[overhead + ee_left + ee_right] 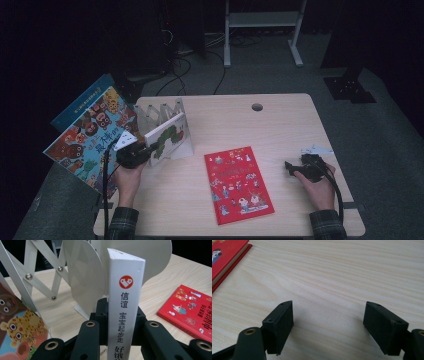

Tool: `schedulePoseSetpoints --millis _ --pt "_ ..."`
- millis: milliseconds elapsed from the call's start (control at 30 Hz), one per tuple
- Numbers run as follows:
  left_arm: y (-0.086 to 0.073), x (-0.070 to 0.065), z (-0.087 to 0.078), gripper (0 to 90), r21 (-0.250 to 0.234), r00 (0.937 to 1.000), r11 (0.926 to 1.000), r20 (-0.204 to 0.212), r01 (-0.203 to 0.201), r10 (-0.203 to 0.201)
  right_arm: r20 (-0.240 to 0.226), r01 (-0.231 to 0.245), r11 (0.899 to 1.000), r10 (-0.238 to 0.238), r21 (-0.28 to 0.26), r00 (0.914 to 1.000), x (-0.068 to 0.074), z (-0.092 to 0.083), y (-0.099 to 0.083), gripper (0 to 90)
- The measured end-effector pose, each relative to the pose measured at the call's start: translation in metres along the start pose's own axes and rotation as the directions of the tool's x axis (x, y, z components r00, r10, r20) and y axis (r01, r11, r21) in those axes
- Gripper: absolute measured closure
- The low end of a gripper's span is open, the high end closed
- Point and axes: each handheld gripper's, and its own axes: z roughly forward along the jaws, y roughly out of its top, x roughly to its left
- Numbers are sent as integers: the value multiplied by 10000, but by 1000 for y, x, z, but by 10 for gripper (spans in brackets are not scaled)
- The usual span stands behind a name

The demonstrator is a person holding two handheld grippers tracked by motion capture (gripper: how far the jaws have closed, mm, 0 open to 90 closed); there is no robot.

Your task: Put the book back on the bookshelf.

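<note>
The left hand-held gripper point(145, 150) is clamped on the white book's point(124, 302) spine, at the accordion rack point(157, 112) on the table's point(280, 125) far left. Keep it upright and slide it squarely between dividers. The right hand-held gripper point(328, 327) rests with jaws apart.

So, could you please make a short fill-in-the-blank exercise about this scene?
1. The left claw grips a white book by its ____.
2. The right claw rests on the table with its jaws ____.
3. The book lying flat on the table has a ____ cover.

Missing words: spine; open; red
</note>
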Motion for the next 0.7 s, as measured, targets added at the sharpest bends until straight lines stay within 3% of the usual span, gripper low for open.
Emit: schedulePoseSetpoints --millis 200,367,700 --pt "-7 -3 5 740 513 10000 9987 -31 -11 12 -58 27 10000 -27 -3 10000 1 0 0 231" --pt "-13 -6 12 731 1172 9996 9928 -31 -265 271 -76 56 10000 -56 0 10000 2 0 0 231" --pt "-16 -2 0 656 918 9994 9957 311 94 -123 -88 69 10000 -69 5 9999 2 0 0 231"
